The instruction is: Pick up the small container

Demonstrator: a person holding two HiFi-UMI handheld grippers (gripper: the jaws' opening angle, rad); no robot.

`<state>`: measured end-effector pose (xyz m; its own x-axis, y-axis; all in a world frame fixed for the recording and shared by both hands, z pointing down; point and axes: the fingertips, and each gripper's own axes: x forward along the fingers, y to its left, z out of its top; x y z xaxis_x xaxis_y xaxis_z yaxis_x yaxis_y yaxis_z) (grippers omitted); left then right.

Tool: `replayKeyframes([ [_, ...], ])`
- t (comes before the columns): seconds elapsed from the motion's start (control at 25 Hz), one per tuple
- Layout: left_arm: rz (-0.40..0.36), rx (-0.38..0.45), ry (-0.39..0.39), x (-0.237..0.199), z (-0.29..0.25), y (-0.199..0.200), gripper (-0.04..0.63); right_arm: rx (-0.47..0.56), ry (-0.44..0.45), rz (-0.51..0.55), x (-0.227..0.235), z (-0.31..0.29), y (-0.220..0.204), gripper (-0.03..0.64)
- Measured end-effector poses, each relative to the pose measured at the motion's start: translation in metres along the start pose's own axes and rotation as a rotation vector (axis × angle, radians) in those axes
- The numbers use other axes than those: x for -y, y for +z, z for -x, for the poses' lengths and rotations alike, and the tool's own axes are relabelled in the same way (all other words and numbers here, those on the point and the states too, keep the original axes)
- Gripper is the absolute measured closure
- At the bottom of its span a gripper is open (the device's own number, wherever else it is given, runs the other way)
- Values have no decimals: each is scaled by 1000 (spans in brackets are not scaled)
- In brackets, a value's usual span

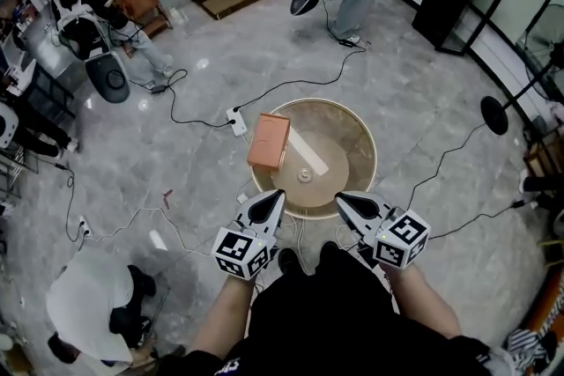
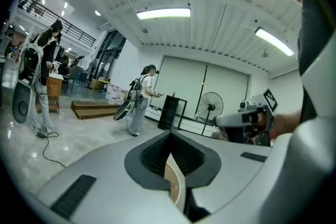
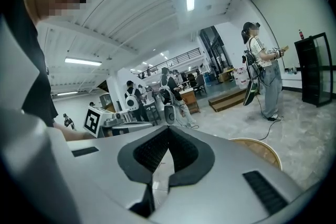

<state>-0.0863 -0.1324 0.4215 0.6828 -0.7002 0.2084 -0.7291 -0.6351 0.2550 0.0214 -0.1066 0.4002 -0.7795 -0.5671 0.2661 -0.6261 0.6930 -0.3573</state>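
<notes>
**Pickup not yet begun**

Head view: what looks like the small container (image 1: 305, 175), too tiny to be sure, sits at the centre of the round table (image 1: 351, 145). The left gripper (image 1: 279, 194) and right gripper (image 1: 340, 197) hover over the table's near edge.

Left gripper view: jaws together, empty.

Right gripper view: likewise closed on nothing.

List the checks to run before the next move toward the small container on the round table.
1. Left tongs empty: ok.
2. Right tongs empty: ok.
3. Tongs open for a grasp: not ok, both are shut.
4. Small container in sight near the centre of the round table: ok.
5. Orange box apart from it: ok.
6. What the container holds: cannot tell.
</notes>
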Motion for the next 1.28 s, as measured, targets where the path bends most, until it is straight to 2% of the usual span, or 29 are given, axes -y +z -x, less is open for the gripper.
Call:
replayKeyframes([
  [0.12, 17, -50, -24, -13, -6, -12, 581, -22, -27, -25, 2, -8, -12, 604],
  [0.28, 3, -129, -18, -26, -21, -37, 581, -69, -61, -65, 26, -9, -34, 604],
  [0.44, 36, -184, 26, -52, -50, -77, 581, -109, -61, -91, 67, -25, -65, 604],
  [0.6, 36, -253, 23, -71, -83, -119, 580, -141, -59, -99, 104, -52, -87, 604],
  [0.88, 83, -347, 78, -116, -131, -202, 580, -200, -34, -168, 142, -96, -145, 604],
  [1.0, 90, -357, 83, -125, -142, -222, 580, -223, -30, -185, 155, -111, -166, 604],
  [1.16, 51, -330, 15, -130, -160, -245, 580, -249, -8, -175, 171, -135, -193, 604],
  [1.28, 17, -323, -7, -142, -171, -267, 578, -274, 5, -157, 182, -152, -211, 604],
])
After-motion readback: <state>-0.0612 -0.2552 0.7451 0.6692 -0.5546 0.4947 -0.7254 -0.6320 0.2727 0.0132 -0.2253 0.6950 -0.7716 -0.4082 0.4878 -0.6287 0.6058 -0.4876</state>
